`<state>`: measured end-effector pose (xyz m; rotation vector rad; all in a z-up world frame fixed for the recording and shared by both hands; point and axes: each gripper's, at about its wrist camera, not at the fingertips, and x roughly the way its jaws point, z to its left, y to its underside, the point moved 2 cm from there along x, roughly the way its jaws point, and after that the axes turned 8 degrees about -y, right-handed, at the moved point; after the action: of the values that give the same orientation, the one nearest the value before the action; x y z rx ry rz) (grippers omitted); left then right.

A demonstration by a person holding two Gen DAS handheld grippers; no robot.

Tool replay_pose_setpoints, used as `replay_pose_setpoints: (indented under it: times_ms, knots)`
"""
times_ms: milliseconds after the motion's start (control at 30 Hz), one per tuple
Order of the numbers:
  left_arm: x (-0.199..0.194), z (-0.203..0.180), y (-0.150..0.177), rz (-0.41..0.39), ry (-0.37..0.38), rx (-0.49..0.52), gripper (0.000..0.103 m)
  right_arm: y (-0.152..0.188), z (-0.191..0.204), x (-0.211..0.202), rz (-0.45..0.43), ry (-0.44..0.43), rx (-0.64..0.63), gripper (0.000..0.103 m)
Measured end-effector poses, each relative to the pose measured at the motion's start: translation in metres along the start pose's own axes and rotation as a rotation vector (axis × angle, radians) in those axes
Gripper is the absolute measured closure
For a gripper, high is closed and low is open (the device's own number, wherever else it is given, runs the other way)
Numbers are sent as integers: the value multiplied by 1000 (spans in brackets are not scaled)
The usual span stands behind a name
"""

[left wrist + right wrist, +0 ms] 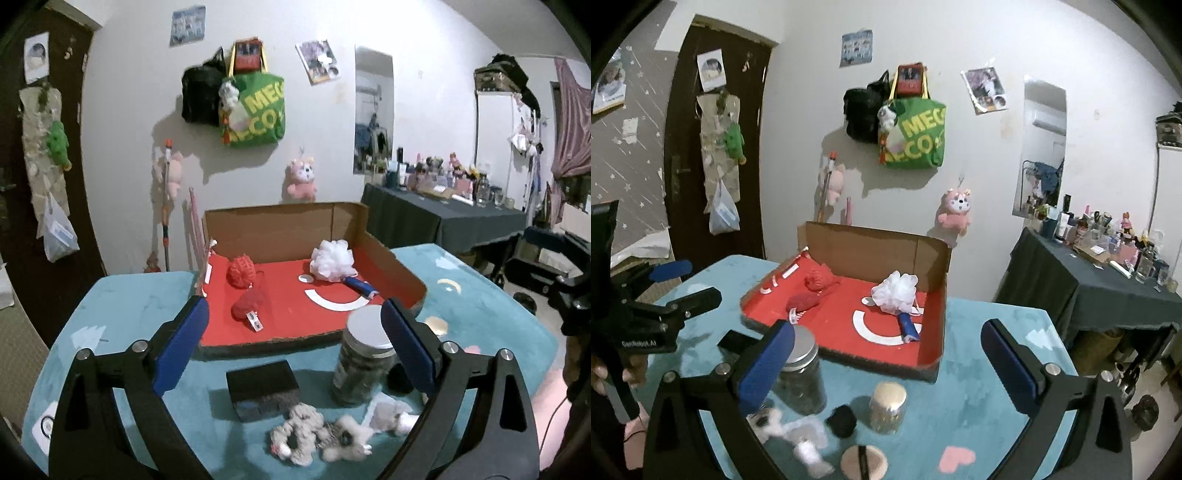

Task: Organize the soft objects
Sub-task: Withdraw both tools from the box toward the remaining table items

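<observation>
Soft toys, perhaps knitted, lie blurred at lower centre awaiting the red-lined box, while both left gripper and right gripper gape, released and empty.

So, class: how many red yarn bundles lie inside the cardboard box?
2. One red yarn ball lies near the box's back left corner; the other red bundle lies just in front of it. None seems hidden.

A white mesh pouf and two red yarn balls lie inside the red-floored cardboard box, pouf near its back right corner. Grey-white fluffy toys lie on the teal table's near edge.
</observation>
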<state>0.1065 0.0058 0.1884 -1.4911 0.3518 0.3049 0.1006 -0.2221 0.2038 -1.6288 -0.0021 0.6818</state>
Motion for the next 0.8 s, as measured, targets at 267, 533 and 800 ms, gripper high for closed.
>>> replay_pose_setpoints:
  times_ms: [267,533,800]
  knots:
    - [-33,-14,35,-53,-24,-25,7,47,21,-29,-62,75,5,0]
    - [-38,-22,71,-29,-30,-24,7,88,28,-24,-31,76,46,0]
    - [-17,-25,113,93,-28,-21,7,128,24,1,71,53,105,0]
